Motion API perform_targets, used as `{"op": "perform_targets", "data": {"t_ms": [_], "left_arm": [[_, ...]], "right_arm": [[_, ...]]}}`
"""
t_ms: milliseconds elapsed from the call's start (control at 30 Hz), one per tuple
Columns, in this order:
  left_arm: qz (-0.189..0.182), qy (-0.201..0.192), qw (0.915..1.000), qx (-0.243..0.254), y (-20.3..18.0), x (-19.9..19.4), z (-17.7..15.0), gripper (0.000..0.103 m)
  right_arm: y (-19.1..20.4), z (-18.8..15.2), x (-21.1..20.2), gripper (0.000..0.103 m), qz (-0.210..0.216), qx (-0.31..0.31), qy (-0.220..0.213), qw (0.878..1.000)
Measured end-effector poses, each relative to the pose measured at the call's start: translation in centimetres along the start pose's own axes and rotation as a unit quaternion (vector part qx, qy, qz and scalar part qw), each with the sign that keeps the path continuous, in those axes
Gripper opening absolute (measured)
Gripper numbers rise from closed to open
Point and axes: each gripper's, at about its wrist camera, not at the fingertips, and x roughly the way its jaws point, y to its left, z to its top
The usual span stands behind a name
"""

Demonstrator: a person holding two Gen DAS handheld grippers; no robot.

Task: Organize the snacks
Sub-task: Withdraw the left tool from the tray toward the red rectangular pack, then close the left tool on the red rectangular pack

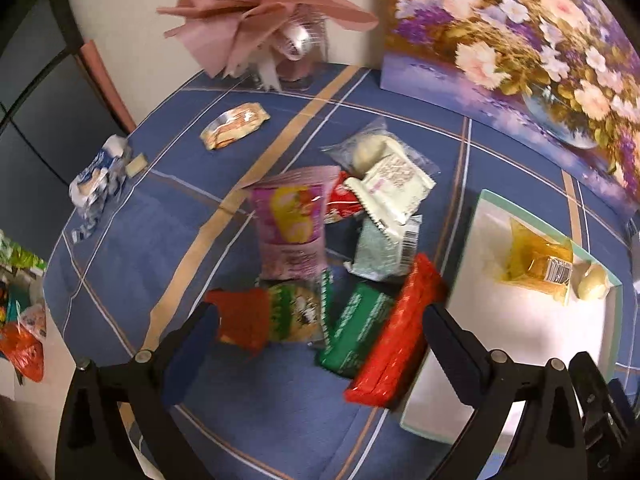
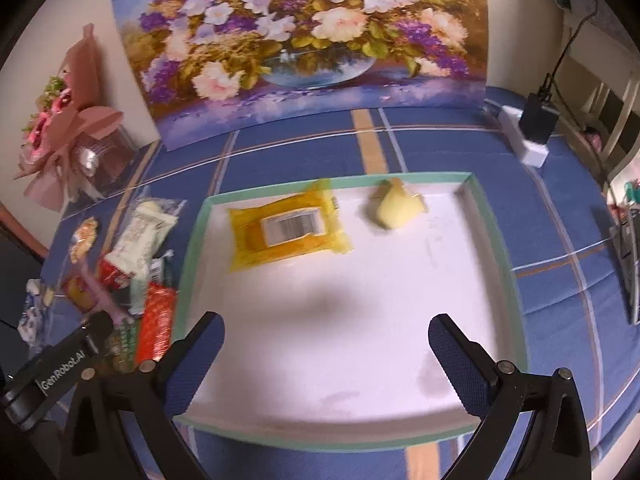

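A heap of snack packets lies on the blue tablecloth in the left wrist view: a pink pouch [image 1: 291, 222], a white packet [image 1: 390, 188], a red-and-green packet [image 1: 272, 316], a green bar [image 1: 358, 330] and a long red bar [image 1: 398, 330]. My left gripper [image 1: 320, 340] hangs open over the near end of the heap, nothing between its fingers. A white tray with a green rim [image 2: 494, 240] holds an orange packet [image 2: 286, 232] and a pale yellow snack [image 2: 398, 205]. My right gripper [image 2: 326, 354] stands open and empty above the tray's near half.
A flower painting [image 2: 304, 40] leans on the wall behind the tray, a pink bouquet [image 1: 256, 12] at the back left. Loose packets [image 1: 234, 125] and a blue-white wrapper [image 1: 100, 178] lie at the far left. A black charger on a white block [image 2: 534, 128] stands at the back right.
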Motion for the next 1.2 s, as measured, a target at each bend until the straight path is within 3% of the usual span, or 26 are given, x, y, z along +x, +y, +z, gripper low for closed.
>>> {"op": "perform_targets", "data": {"t_ms": [367, 567, 967, 1200], "left_arm": [[0.011, 0.003, 0.9989, -0.046, 4.2, -0.6, -0.2, 0.101], [0.023, 0.027, 0.9961, -0.08, 7.3, 0.6, -0.1, 0.101], [0.02, 0.076, 0.9817, -0.174, 12.8, 3.4, 0.1, 0.101], [-0.007, 0.117, 0.9782, -0.171, 11.9, 5.8, -0.1, 0.101]], "right_arm": [[2.9, -1.2, -1.1, 0.103, 0.046, -0.021, -0.008, 0.999], [5.4, -1.5, -1.0, 0.103, 0.091, -0.041, -0.003, 0.995], [10.9, -3.3, 1.4, 0.103, 0.088, -0.075, 0.036, 0.993], [11.9, -3.9, 3.9, 0.103, 0.072, -0.081, 0.067, 0.992]]}}
